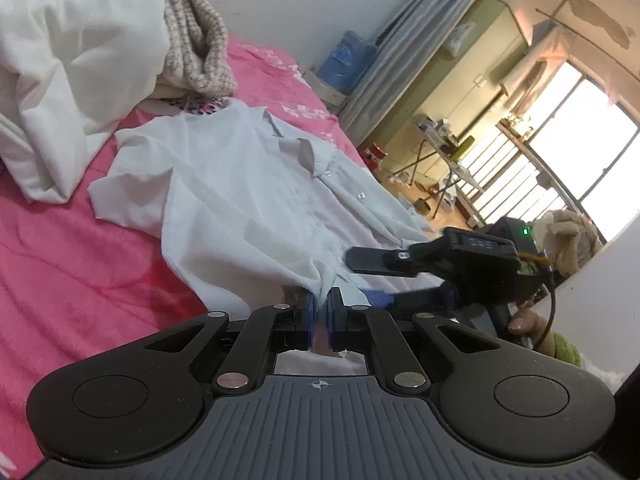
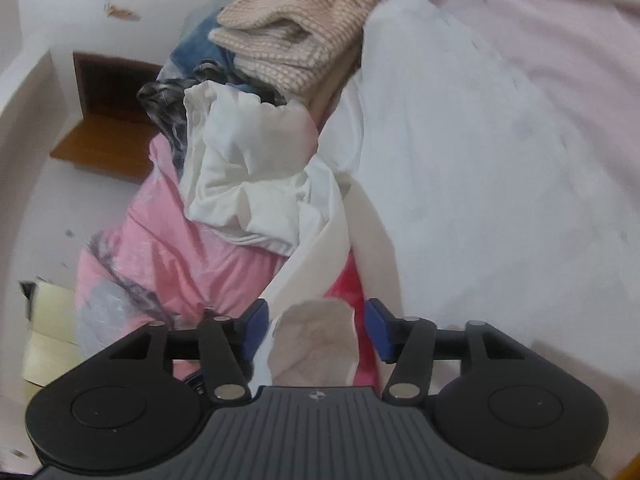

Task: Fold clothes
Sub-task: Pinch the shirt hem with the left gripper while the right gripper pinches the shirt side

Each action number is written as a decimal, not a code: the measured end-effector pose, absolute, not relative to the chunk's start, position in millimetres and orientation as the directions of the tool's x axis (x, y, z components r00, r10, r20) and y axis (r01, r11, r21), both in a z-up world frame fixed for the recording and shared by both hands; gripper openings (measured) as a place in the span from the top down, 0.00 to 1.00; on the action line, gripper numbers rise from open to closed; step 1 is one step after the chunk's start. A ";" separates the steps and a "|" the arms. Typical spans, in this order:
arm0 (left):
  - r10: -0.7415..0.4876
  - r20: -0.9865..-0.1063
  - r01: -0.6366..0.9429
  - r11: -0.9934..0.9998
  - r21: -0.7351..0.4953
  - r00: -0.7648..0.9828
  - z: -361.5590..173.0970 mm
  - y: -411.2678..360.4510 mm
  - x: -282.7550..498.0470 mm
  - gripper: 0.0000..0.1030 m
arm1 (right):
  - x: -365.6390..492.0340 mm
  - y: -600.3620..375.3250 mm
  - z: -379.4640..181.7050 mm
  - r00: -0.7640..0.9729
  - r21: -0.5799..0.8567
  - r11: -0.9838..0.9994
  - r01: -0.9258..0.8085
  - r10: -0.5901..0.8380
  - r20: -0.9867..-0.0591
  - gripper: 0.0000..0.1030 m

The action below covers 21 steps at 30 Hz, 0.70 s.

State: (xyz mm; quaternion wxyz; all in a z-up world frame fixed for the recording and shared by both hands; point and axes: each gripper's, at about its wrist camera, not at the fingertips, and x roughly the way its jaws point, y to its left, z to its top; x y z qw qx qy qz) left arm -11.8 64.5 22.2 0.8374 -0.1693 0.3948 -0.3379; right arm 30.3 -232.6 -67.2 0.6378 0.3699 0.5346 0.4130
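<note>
A white button-up shirt (image 1: 248, 200) lies spread on the pink bed sheet (image 1: 80, 260), collar toward the far end. My left gripper (image 1: 319, 312) is shut on a pinch of the shirt's near hem. My right gripper (image 1: 362, 278) is just to the right of it at the shirt's edge, with its fingers apart. In the right wrist view the right gripper (image 2: 316, 328) stands open. A flap of white cloth (image 2: 316, 344) lies between the blue pads (image 2: 256, 328) with a gap on each side. The shirt (image 2: 480, 180) fills the right side of that view.
A heap of clothes sits at the head of the bed: a crumpled white garment (image 1: 60, 80) and a beige knit sweater (image 1: 196, 40). A pink patterned quilt (image 2: 180, 260) and a wooden shelf (image 2: 104, 140) lie beyond. A blue water jug (image 1: 348, 60) stands past the bed.
</note>
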 end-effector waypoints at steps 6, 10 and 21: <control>-0.689 -0.584 0.448 0.724 -0.525 0.428 17.5 57.3 -13.2 0.96 | 23.0 -238.9 -79.2 0.068 0.958 0.283 -0.040 0.958 -0.280 0.38; -0.673 -0.614 0.500 0.730 -0.466 0.412 16.5 47.2 -19.6 0.96 | 17.5 -237.6 -79.7 0.034 0.962 0.272 -0.029 0.962 -0.271 0.38; -0.668 -0.628 0.538 0.726 -0.429 0.400 16.0 45.1 -29.0 0.96 | 4.6 -230.1 -80.3 -0.008 0.958 0.284 -0.034 0.959 -0.284 0.60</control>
